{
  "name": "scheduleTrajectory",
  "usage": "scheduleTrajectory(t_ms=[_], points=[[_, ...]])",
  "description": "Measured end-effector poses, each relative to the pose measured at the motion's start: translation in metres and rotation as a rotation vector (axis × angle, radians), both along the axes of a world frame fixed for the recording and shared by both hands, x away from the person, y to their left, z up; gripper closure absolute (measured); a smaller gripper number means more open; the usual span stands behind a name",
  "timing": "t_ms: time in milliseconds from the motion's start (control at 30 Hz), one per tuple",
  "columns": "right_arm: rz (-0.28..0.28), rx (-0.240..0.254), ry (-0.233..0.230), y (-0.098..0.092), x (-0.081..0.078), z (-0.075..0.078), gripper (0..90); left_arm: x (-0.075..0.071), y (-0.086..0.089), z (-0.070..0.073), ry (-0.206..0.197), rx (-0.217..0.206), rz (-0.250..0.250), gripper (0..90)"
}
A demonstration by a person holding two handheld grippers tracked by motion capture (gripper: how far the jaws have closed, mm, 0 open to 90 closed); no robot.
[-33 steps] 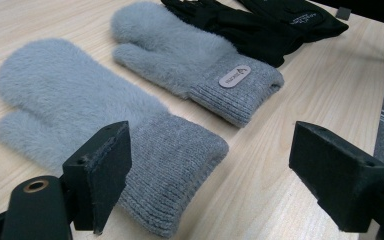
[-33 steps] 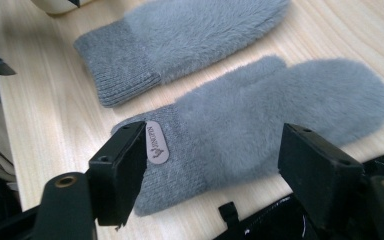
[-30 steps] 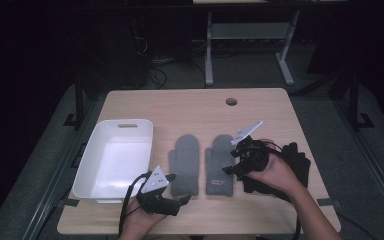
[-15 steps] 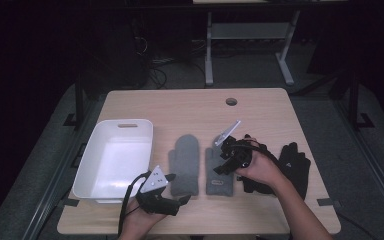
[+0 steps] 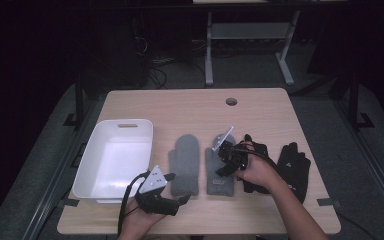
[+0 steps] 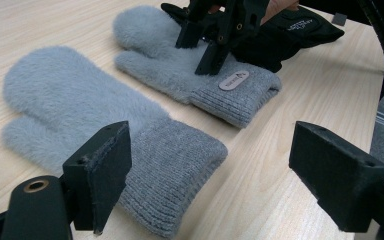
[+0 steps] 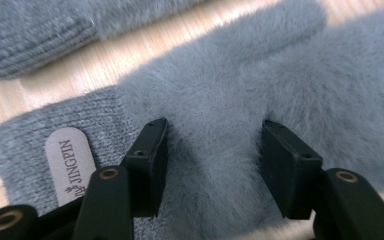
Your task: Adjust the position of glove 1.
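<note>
Two fluffy grey mittens lie side by side on the wooden table, the left mitten and the right mitten. My right gripper points down onto the right mitten, just above its knit cuff and JINGPIN label. Its jaws have just been closing and now dig into the fur, with a band of mitten between them. My left gripper rests near the front edge with its jaws wide open, facing the left mitten's cuff, and nothing lies between them.
A white tray stands at the left of the table. Two black gloves lie right of the mittens, one in the open and one partly under the right hand. A round cable hole sits at the back.
The right gripper has moved left and down from over the black gloves onto the right mitten, and its jaws have narrowed. The left gripper has stayed still.
</note>
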State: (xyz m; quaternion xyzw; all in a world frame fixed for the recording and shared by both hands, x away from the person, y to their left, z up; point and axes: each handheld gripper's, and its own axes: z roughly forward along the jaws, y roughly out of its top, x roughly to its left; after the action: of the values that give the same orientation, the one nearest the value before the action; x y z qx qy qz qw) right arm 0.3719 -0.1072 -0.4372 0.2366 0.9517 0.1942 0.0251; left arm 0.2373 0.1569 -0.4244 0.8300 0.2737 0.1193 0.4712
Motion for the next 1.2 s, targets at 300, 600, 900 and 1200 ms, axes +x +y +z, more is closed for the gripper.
scheduleTrajectory(t_ms=[300,600,900,1200], points=[[-0.029,-0.006,0.015,0.001,-0.002,-0.004,58.9,-0.001,-0.002,-0.001,-0.006,0.004,0.001,17.0],[-0.026,-0.035,-0.027,0.004,-0.008,-0.002,74.5,-0.002,-0.002,-0.002,-0.004,0.013,0.0,17.1],[-0.044,-0.053,-0.035,0.006,-0.011,0.002,81.3,-0.003,0.001,-0.001,-0.005,0.005,0.012,17.1],[-0.103,0.024,-0.031,-0.008,-0.01,0.014,84.6,-0.006,0.002,0.002,-0.021,0.005,0.02,17.1]])
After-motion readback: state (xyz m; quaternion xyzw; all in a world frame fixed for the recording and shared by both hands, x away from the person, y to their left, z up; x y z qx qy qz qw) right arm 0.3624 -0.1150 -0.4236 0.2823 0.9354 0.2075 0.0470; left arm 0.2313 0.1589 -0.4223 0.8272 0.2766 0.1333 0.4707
